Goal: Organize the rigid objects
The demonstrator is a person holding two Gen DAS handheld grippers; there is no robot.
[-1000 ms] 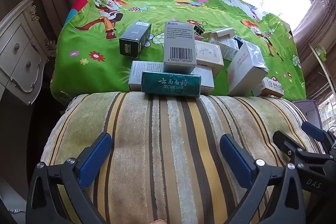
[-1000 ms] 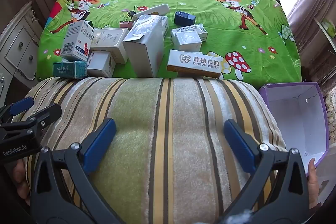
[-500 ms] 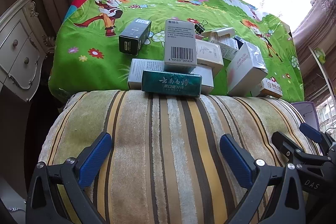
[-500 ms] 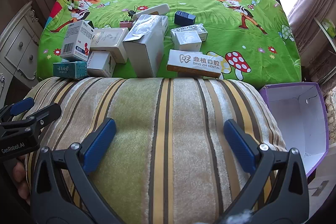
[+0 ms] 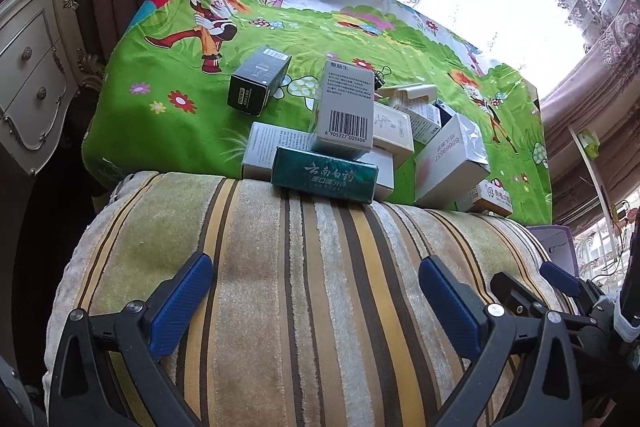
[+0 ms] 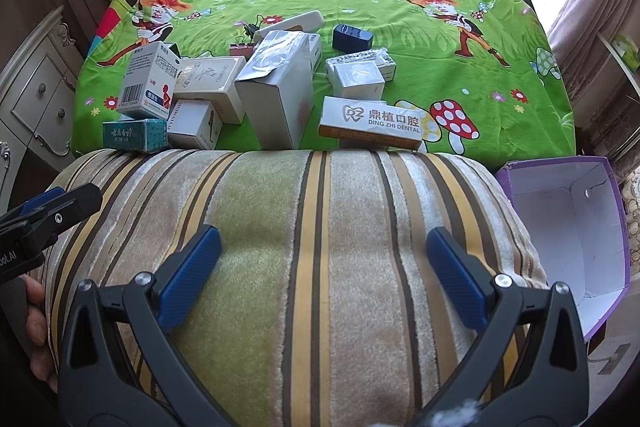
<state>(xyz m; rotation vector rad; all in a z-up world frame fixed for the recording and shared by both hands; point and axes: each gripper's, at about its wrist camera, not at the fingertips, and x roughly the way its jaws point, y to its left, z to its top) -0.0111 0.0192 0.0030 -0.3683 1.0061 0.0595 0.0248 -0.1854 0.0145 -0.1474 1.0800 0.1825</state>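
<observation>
Several small cartons lie in a heap on a green cartoon-print cloth (image 5: 168,123): a dark green box (image 5: 325,179) at the near edge, a white barcode box (image 5: 345,109) leaning on others, a black box (image 5: 258,79) apart at the left, a tall white box (image 6: 276,95) and a white DING ZHI DENTAL box (image 6: 370,123). My left gripper (image 5: 316,299) and my right gripper (image 6: 320,273) are both open and empty above a striped plush cushion (image 6: 320,227), well short of the boxes.
An open purple box with a white inside (image 6: 568,227) stands to the right of the cushion. A white drawer cabinet (image 5: 32,79) stands at the left. Curtains and a bright window lie behind the table. A navy box (image 6: 352,37) sits further back.
The left wrist view has risen and tilted slightly, so the boxes sit a little lower in frame. The right gripper has barely moved. Both stay open.
</observation>
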